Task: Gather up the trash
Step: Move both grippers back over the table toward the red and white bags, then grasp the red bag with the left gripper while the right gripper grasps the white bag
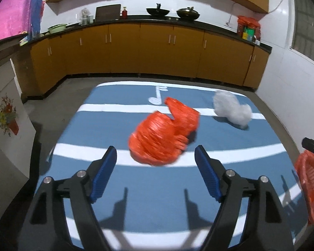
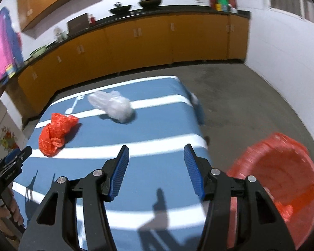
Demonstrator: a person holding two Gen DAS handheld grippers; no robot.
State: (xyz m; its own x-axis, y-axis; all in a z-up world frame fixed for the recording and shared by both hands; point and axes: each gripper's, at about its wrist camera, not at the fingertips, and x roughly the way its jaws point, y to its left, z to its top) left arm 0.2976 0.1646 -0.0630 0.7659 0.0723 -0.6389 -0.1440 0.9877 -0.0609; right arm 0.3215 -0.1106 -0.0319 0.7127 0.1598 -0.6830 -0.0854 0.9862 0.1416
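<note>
blue ribbed pads line both tools, and both sets stand apart with nothing between them. the left gripper [image 1: 156, 159] has its jaws spread wide over the blue cloth with white stripes [image 1: 161, 190] that covers the table. just ahead of its fingertips, slightly toward its right finger, lies a crumpled red plastic bag [image 1: 164, 133], resting on the cloth and blurred in this view; the pads do not touch it. farther ahead and to the right of the left gripper sits a crumpled clear plastic bag [image 1: 232, 109], apart from the red one. a white music note [image 1: 158, 98] printed on the cloth shows beyond the red bag.

the right gripper [image 2: 156, 161] is also open, more narrowly, and holds nothing. it points down at the near right part of the table. to its right, off the table edge and lower than the tabletop, stands a red bin lined with a red bag [image 2: 282, 179], its mouth facing up and blurred. from the right gripper the red plastic bag [image 2: 56, 133] lies ahead and well to the left, and the clear plastic bag [image 2: 113, 105] ahead and a little left, farther away. the tip of the left gripper [image 2: 21, 154] shows at the far left of that view, with part of a person's hand [image 2: 12, 215] below it.

beyond the table runs a row of yellow-brown cabinets [image 1: 157, 50] under a dark counter with two woks [image 1: 171, 12] on it.
</note>
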